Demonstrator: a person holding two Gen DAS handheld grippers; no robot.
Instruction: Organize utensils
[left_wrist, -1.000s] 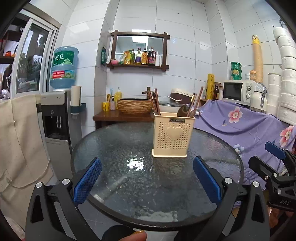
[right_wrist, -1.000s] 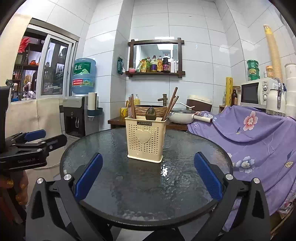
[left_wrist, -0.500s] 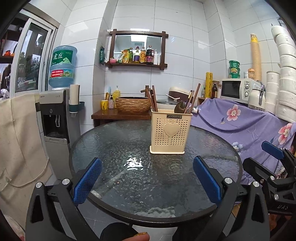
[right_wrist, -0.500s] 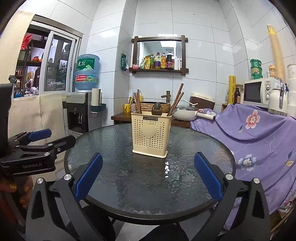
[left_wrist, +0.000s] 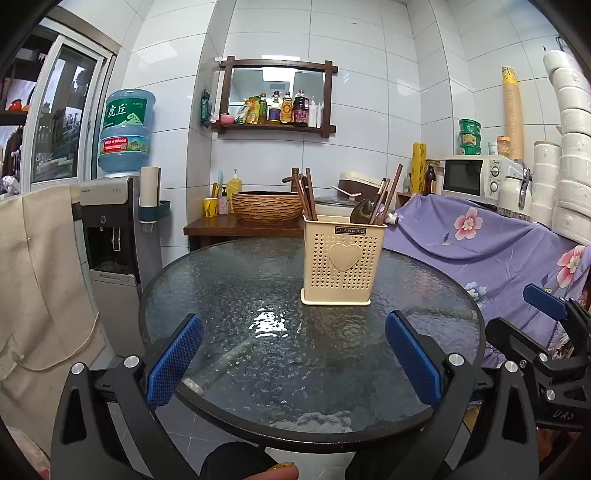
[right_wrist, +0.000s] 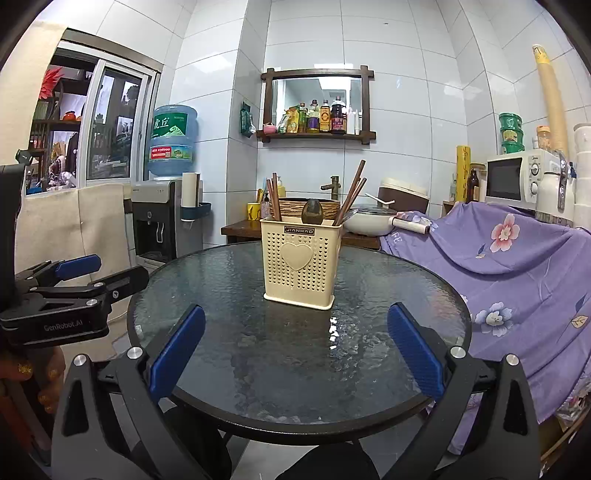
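A cream perforated utensil holder (left_wrist: 341, 262) with a heart on its front stands on the round glass table (left_wrist: 258, 354); it also shows in the right wrist view (right_wrist: 301, 267). Brown chopsticks (left_wrist: 307, 197) and a dark spoon (left_wrist: 360, 214) stand in it; the right wrist view shows the chopsticks (right_wrist: 351, 197) and spoon (right_wrist: 313, 212) too. My left gripper (left_wrist: 295, 358) is open and empty, near the table's front edge. My right gripper (right_wrist: 295, 350) is open and empty, back from the holder. Each gripper shows from the side in the other's view, the right one (left_wrist: 543, 339) and the left one (right_wrist: 74, 284).
A water dispenser (left_wrist: 114, 229) stands left of the table. A purple flowered cloth (left_wrist: 491, 243) covers the counter on the right, with a microwave (left_wrist: 476, 177) behind it. A wooden side table with a woven basket (left_wrist: 266, 206) is behind the glass table.
Both grippers have drawn back and risen a little from the table; the holder looks smaller and farther. Both stay open and empty.
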